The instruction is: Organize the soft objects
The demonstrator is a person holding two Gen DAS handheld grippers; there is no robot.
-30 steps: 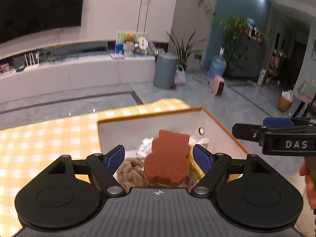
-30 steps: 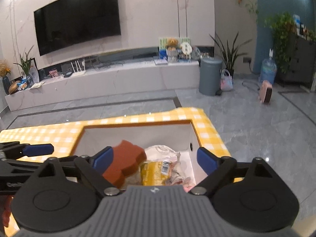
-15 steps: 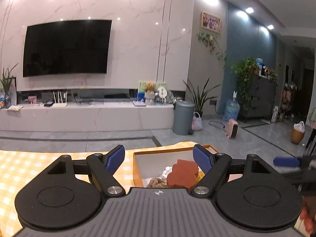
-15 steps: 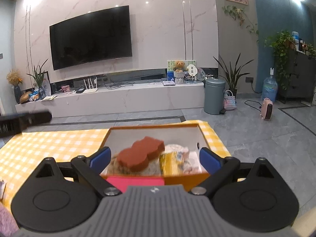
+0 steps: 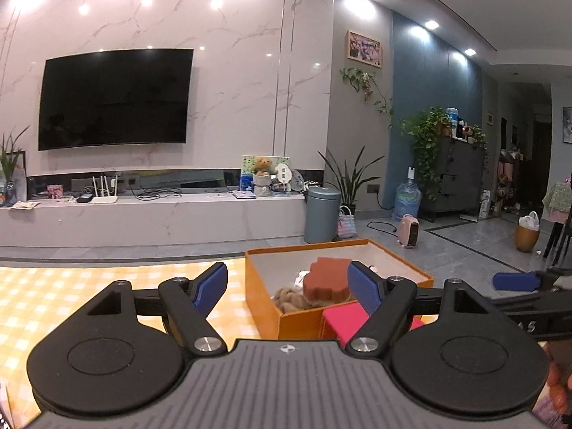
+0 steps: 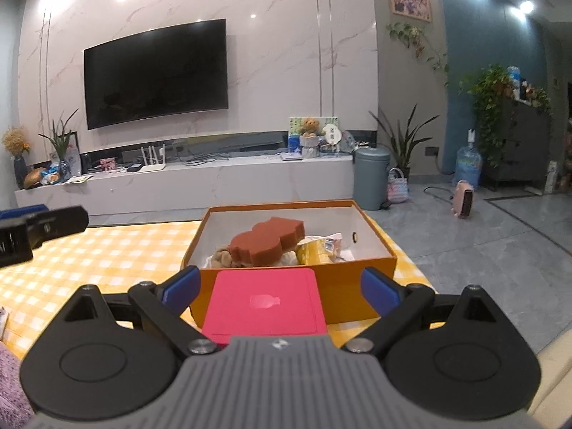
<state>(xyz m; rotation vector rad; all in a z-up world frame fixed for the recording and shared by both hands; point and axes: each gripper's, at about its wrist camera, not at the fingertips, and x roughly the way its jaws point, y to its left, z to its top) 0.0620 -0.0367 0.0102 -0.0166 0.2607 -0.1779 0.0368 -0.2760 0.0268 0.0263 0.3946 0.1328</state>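
Note:
An orange box (image 6: 346, 293) stands on the yellow checked tablecloth (image 6: 107, 250). In it lie a reddish-brown sponge (image 6: 268, 245), a brown plush (image 6: 223, 255) and a yellow packet (image 6: 318, 250). A flat pink box (image 6: 264, 304) lies in front of the orange box, under my right gripper (image 6: 279, 289), which is open and touches nothing. My left gripper (image 5: 287, 287) is also open and empty, a short way back from the orange box (image 5: 300, 321) and the sponge (image 5: 327, 279). A fingertip of the right one (image 5: 514, 280) shows at the right edge.
A purple fabric (image 6: 10, 386) lies at the lower left, by the table's near edge. The table ends just right of the orange box, with grey floor beyond. Across the room are a TV wall, a white console and a grey bin (image 6: 371, 177).
Both grippers have drawn back from the orange box and tilted up. The sponge stays in the box. The pink box has come into view in front of it.

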